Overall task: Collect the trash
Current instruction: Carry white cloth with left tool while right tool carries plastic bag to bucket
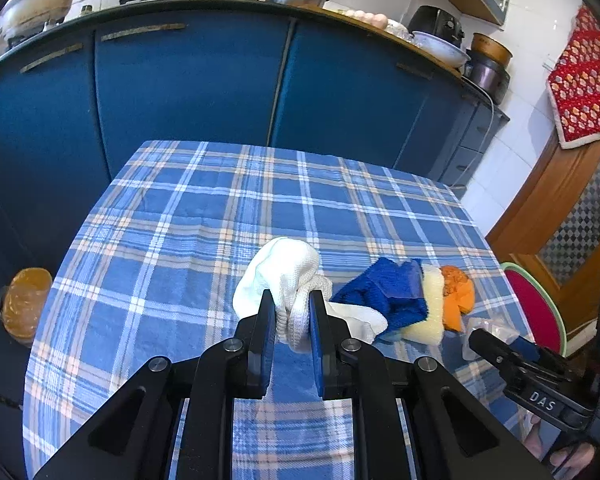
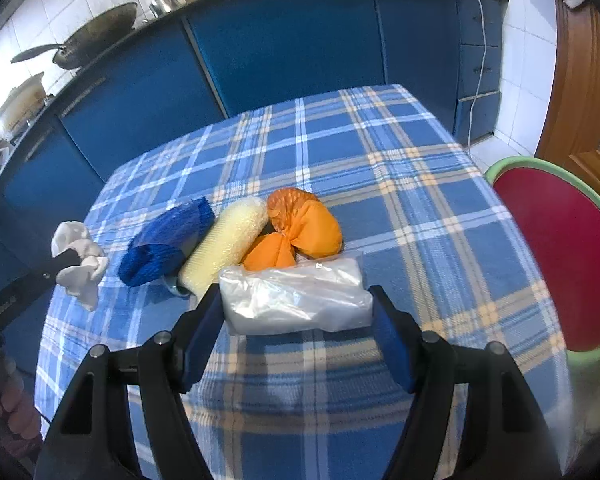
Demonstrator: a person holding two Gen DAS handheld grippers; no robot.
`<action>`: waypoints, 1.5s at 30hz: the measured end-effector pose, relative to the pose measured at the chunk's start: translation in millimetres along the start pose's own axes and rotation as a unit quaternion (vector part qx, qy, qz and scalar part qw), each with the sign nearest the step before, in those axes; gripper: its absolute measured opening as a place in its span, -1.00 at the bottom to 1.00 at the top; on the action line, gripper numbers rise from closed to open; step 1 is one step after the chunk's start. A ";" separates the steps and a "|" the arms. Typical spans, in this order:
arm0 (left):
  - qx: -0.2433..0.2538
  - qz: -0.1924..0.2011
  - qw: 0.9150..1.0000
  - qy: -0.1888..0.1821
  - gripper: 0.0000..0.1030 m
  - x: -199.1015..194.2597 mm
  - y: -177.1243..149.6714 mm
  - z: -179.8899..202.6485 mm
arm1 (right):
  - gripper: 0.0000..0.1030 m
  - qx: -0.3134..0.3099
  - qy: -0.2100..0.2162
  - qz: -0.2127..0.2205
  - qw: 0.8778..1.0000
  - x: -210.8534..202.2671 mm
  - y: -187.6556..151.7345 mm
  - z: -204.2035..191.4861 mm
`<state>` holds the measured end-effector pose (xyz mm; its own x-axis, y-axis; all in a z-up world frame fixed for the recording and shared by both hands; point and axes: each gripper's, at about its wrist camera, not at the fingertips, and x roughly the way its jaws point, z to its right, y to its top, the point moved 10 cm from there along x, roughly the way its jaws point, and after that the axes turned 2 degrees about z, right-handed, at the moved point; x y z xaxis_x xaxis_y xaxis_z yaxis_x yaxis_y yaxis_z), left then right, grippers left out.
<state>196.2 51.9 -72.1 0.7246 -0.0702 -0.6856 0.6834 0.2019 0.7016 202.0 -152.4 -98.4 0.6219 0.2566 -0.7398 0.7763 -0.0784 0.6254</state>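
Observation:
My left gripper [image 1: 292, 300] is shut on a crumpled white foam net [image 1: 288, 280] and holds it over the plaid tablecloth [image 1: 204, 232]; it also shows in the right wrist view [image 2: 80, 264]. My right gripper [image 2: 296, 300] is wide apart, its fingers touching both ends of a clear plastic bag [image 2: 296, 296] that seems lifted above the cloth. Beyond it lie a blue net [image 2: 168, 240], a pale yellow foam net [image 2: 228, 240] and an orange bag [image 2: 300, 232] side by side.
A red basin with a green rim [image 2: 556, 256] stands at the table's right edge. Blue kitchen cabinets [image 1: 188, 92] run behind the table, with pans on the counter. An orange object [image 1: 26, 304] sits low at the left.

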 end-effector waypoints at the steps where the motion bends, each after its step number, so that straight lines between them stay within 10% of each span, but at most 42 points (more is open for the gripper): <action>1: 0.002 0.001 1.000 -0.002 -0.69 -1.7 -0.2 3.0 | 0.41 0.000 0.001 0.003 1.000 -3.2 0.1 0.2; 45: 0.177 -0.025 0.977 -0.119 -0.69 12.1 -19.6 244.4 | 0.42 0.133 -0.074 0.088 0.984 -107.5 10.5 182.0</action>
<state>213.4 -191.6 -46.7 0.6617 -0.3040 -0.6854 0.6752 -0.1558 0.7210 162.0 -356.2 -57.4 0.7422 0.0744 -0.6660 0.6422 -0.3630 0.6751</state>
